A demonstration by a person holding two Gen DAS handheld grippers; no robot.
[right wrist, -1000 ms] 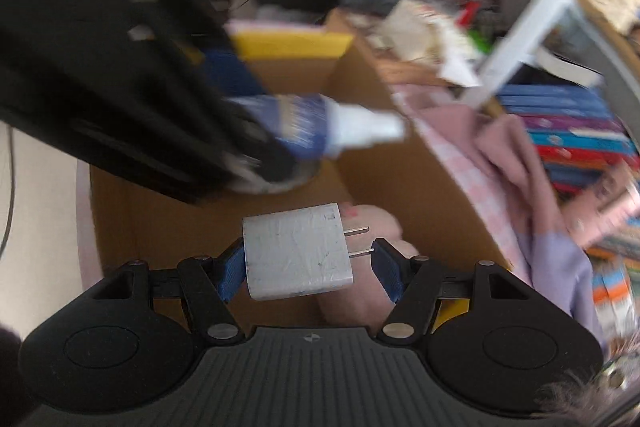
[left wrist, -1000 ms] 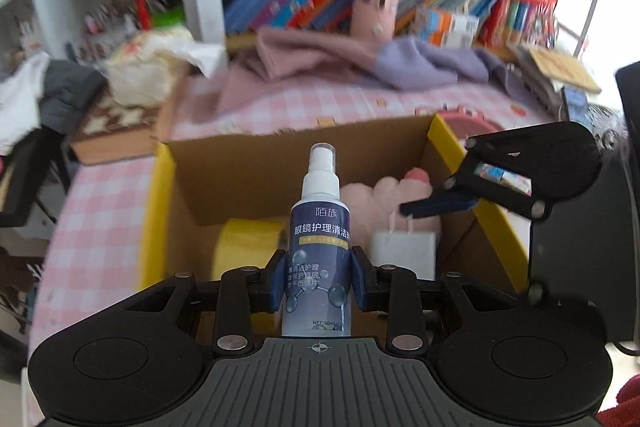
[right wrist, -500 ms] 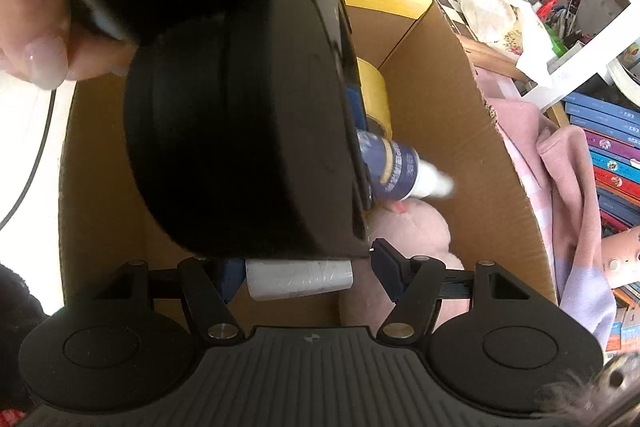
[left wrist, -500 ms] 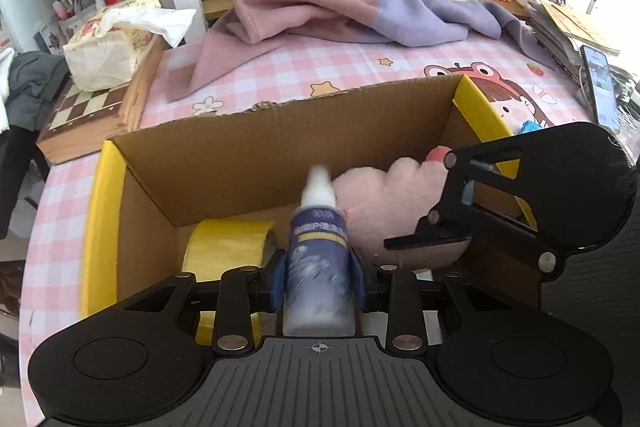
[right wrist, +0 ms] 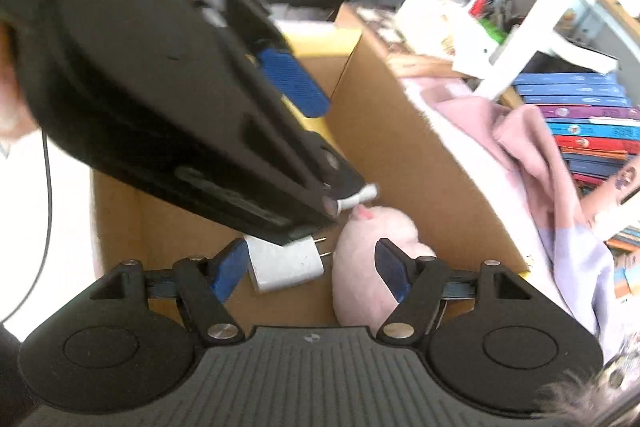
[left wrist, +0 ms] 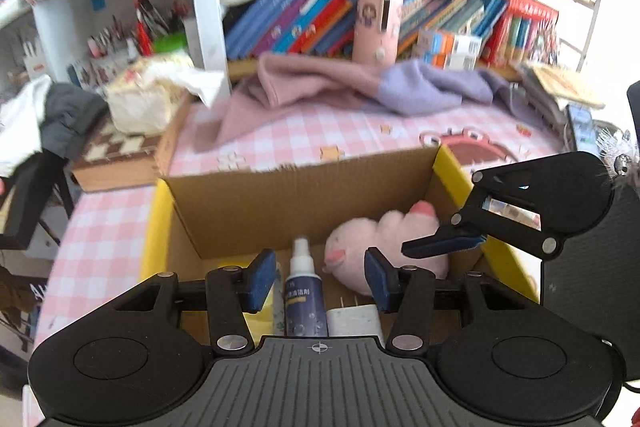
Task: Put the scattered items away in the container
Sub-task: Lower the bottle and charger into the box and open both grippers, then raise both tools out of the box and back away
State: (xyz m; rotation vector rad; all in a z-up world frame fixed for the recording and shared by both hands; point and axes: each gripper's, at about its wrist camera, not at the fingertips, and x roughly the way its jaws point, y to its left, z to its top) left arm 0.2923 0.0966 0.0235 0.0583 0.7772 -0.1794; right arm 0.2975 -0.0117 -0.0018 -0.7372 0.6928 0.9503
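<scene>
A cardboard box (left wrist: 304,195) with yellow flaps sits on the pink checked table. Inside it lie a blue spray bottle (left wrist: 301,301), a white plug adapter (left wrist: 354,321), a pink plush toy (left wrist: 380,239) and a yellow tape roll (left wrist: 262,319). My left gripper (left wrist: 320,279) is open above the bottle, touching nothing. My right gripper (right wrist: 308,267) is open over the box; the adapter (right wrist: 286,263) lies loose near its left finger, the plush (right wrist: 372,247) under it. The left gripper's body (right wrist: 160,87) blocks much of the right wrist view.
A pink and lilac cloth (left wrist: 360,91) lies behind the box. A chessboard (left wrist: 120,147) with a tissue bag (left wrist: 144,99) is at the left. Bookshelves (left wrist: 320,19) stand at the back. A phone (left wrist: 580,127) lies at the right.
Both grippers opened. The spray bottle left the left gripper and now lies in the box; the plug adapter left the right gripper and lies in the box. The left gripper rose.
</scene>
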